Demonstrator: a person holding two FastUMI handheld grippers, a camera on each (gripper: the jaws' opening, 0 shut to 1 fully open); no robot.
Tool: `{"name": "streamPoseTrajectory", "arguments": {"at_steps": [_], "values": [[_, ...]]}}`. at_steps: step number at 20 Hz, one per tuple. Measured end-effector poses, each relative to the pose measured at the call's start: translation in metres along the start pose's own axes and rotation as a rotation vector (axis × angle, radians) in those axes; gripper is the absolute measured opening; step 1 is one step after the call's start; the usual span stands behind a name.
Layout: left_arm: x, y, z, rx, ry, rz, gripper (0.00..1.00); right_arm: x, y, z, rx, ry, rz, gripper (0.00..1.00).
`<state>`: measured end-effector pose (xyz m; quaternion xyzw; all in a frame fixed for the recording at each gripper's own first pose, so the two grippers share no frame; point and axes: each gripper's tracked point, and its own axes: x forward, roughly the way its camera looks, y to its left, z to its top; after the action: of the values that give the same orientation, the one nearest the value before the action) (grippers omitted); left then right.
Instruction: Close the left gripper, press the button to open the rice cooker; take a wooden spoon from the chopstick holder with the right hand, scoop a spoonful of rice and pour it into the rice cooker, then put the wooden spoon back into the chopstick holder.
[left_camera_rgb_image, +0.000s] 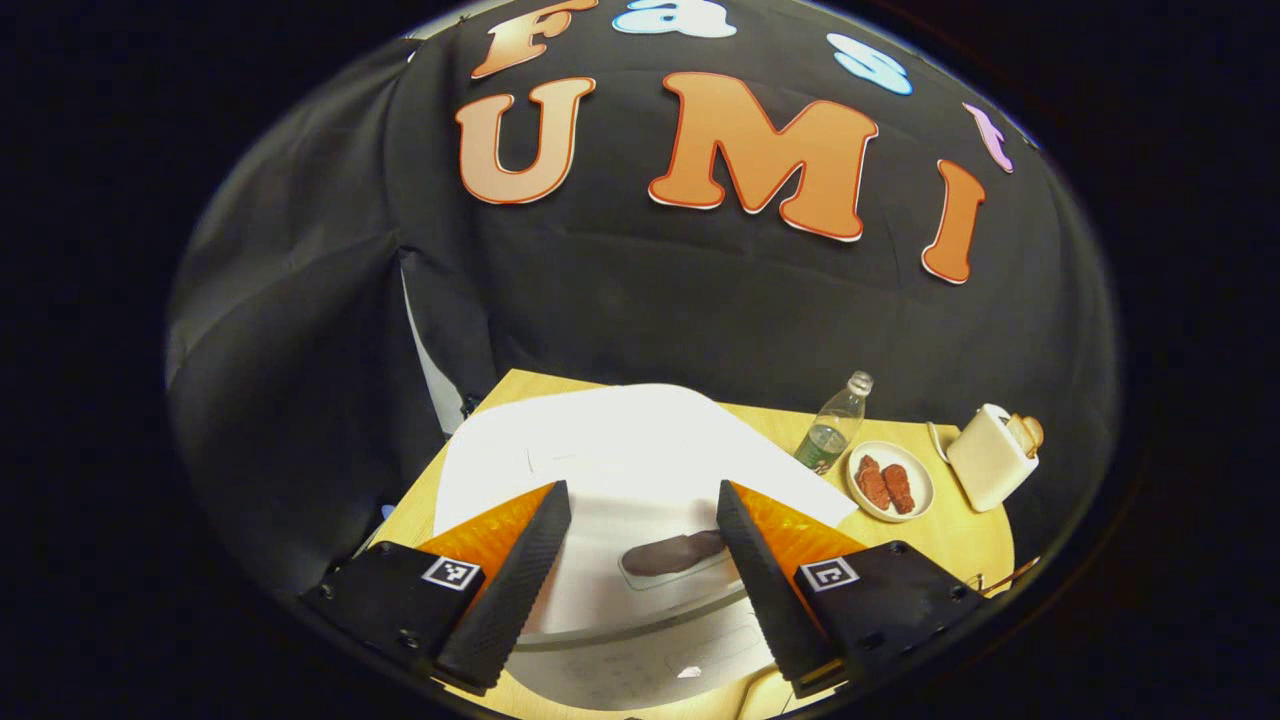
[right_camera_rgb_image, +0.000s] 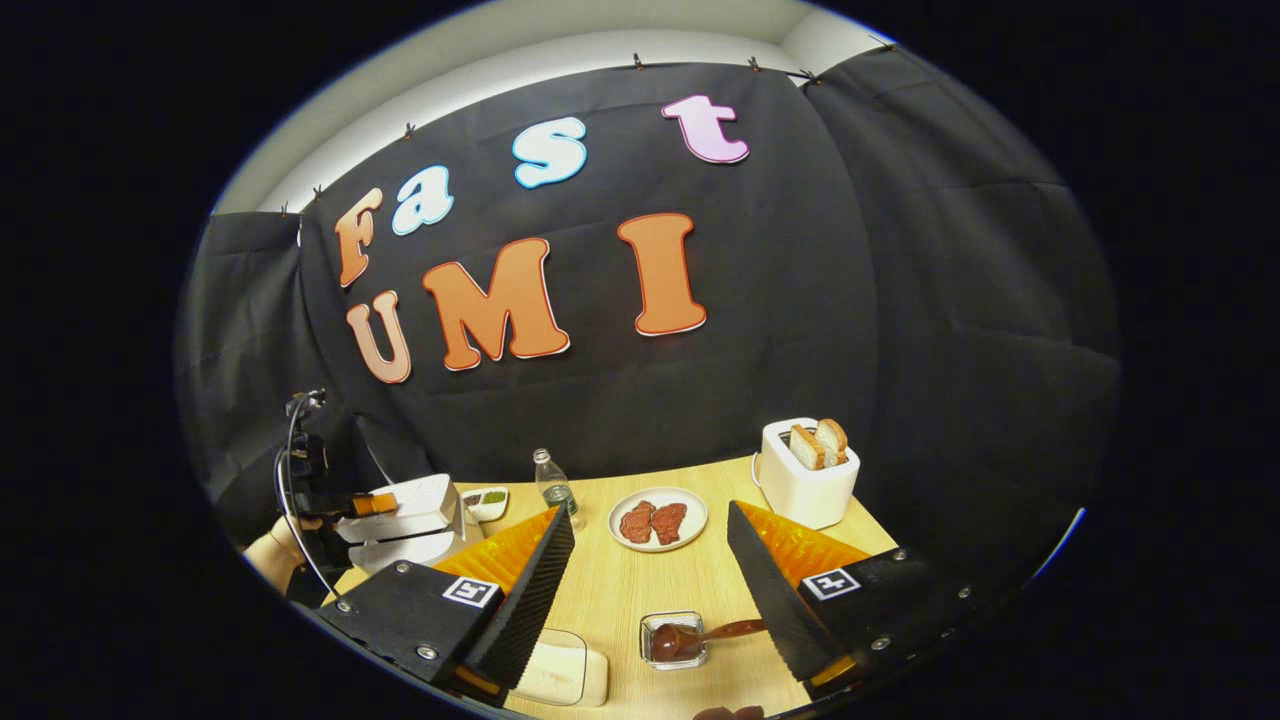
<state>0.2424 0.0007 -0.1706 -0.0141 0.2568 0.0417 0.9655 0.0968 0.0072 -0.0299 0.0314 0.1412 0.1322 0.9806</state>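
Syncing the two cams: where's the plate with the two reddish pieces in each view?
Left gripper view: plate at right of centre, between the bottle and the toaster.
Right gripper view: plate near centre, between the bottle and the toaster.
Shared landmark: the white toaster holding bread.

Your left gripper (left_camera_rgb_image: 640, 560) hangs just above the white rice cooker (left_camera_rgb_image: 620, 470), fingers spread wide apart, the dark button (left_camera_rgb_image: 672, 552) on the lid between them. The cooker's lid is down. Past it on the wooden table (left_camera_rgb_image: 960, 540) you see a clear bottle (left_camera_rgb_image: 833, 425), a plate (left_camera_rgb_image: 890, 482) with two reddish pieces, and a white toaster (left_camera_rgb_image: 992, 457).
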Motion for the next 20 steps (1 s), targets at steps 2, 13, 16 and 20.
{"name": "streamPoseTrajectory", "arguments": {"at_steps": [2, 13, 16, 20], "values": [[0.006, -0.002, -0.022, 0.027, 0.005, 0.03, 1.0, -0.003, -0.005, -0.006, -0.003, 0.01, -0.002, 0.95], [-0.018, 0.001, -0.019, 0.09, -0.029, 0.012, 1.0, -0.024, -0.039, -0.02, 0.039, 0.012, -0.063, 0.95], [-0.067, 0.005, 0.026, 0.111, -0.152, 0.016, 1.0, -0.026, -0.045, -0.005, 0.027, -0.017, -0.07, 0.95], [-0.147, 0.015, 0.074, 0.066, -0.275, 0.037, 0.99, -0.028, -0.045, 0.02, 0.005, -0.066, -0.079, 0.95]]}}
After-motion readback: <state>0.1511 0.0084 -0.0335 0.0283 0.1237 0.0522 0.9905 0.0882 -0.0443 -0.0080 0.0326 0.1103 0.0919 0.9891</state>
